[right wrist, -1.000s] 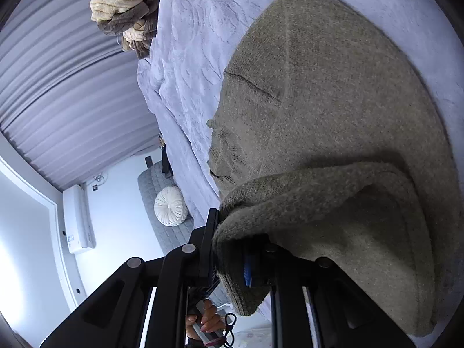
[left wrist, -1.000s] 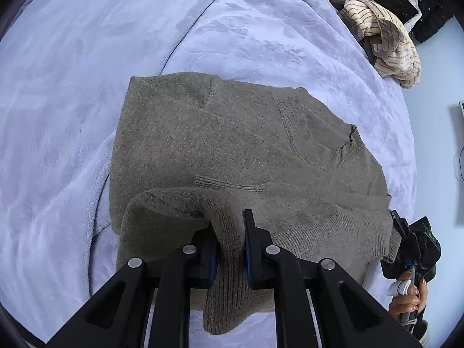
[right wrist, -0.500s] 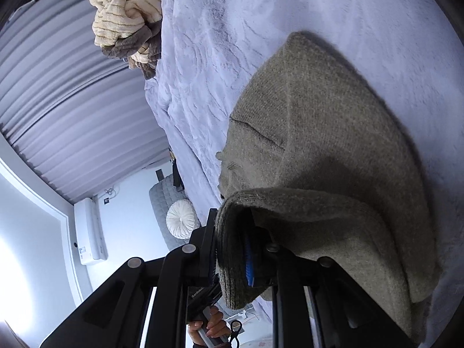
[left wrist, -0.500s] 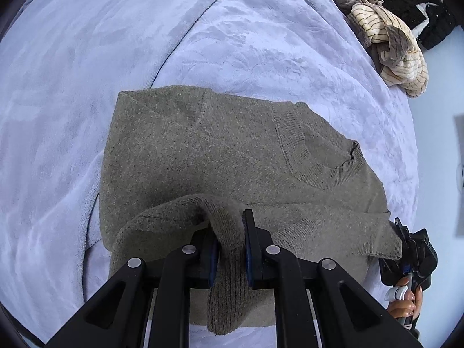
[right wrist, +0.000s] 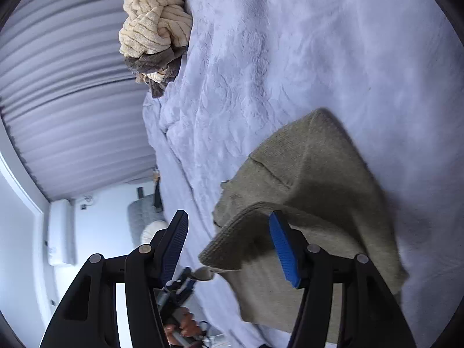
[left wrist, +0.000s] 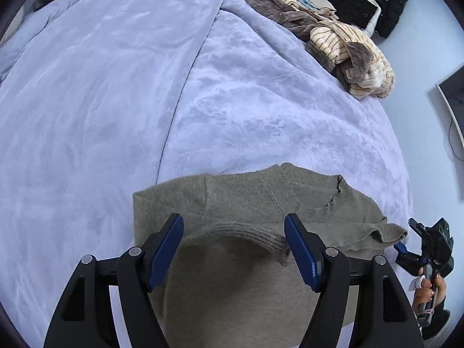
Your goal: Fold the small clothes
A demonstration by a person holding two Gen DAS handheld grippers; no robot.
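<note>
The olive sweater [left wrist: 240, 261] is lying folded near the bed's [left wrist: 116, 101] right edge; the left hand-held gripper [left wrist: 234, 248] is opening over its folded hem, pads clear; the right hand-held gripper [right wrist: 229, 248] is opening too, the hem lying loose between its jaws; striped clothes [left wrist: 348, 49] are sitting piled at the far edge.

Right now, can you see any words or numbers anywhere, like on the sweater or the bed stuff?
None can be read.
The olive sweater shows no label or print.
The striped clothes pile and the blanket show none.
The flat panel at the left view's right edge has marks too small to read.
</note>
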